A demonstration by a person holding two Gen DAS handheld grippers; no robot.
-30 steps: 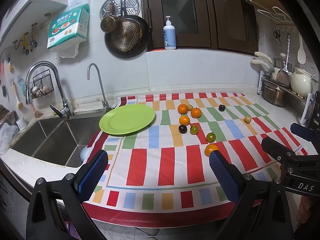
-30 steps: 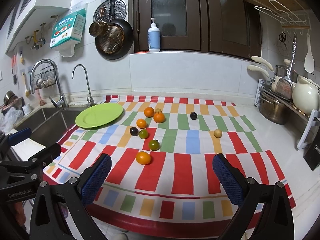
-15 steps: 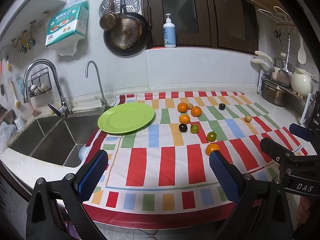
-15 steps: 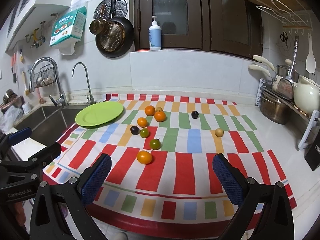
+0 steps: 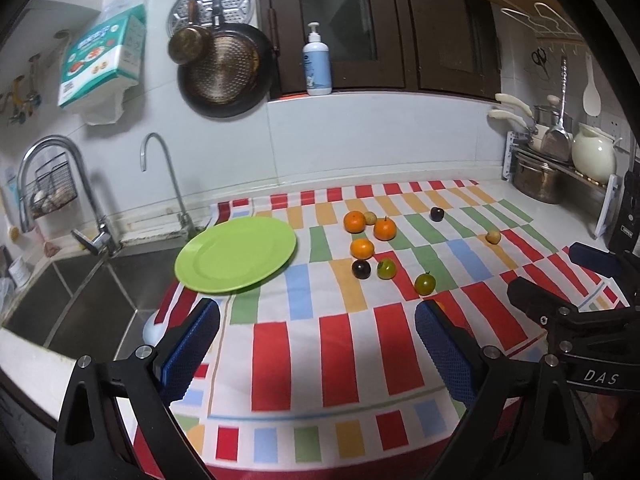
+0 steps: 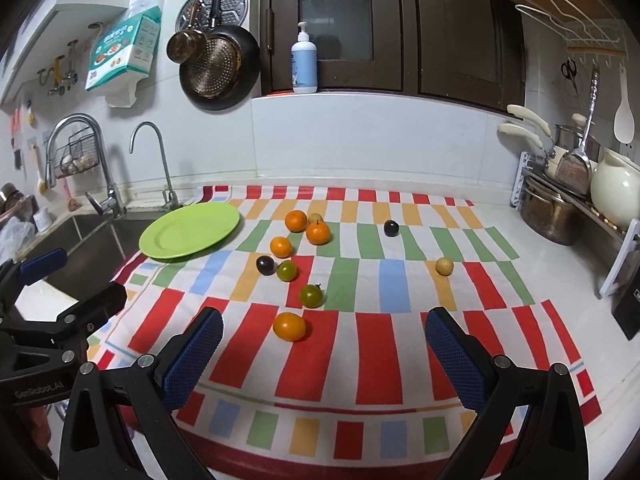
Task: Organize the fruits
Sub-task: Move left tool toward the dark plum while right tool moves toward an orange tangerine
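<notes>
Two hand-held grippers, both spread wide, both empty.

Left wrist view: left hand-held gripper [image 5: 318, 344] above striped cloth [image 5: 344, 352] on table, touching nothing. Green plate [image 5: 236, 254] ahead-left, partly over sink [image 5: 80, 300]. Fruit cluster [image 5: 370, 242] ahead-right; nearest orange fruit almost hidden behind right finger. Right hand-held gripper's fingers at far right.

Right wrist view: right hand-held gripper [image 6: 324, 354] over cloth. Nearest orange fruit [image 6: 289, 326] fully visible, just ahead of left finger; green tomato [image 6: 311, 295] behind it. Pale fruit [image 6: 444, 266] ahead-right; dark plum [image 6: 391, 227] farther back.
</notes>
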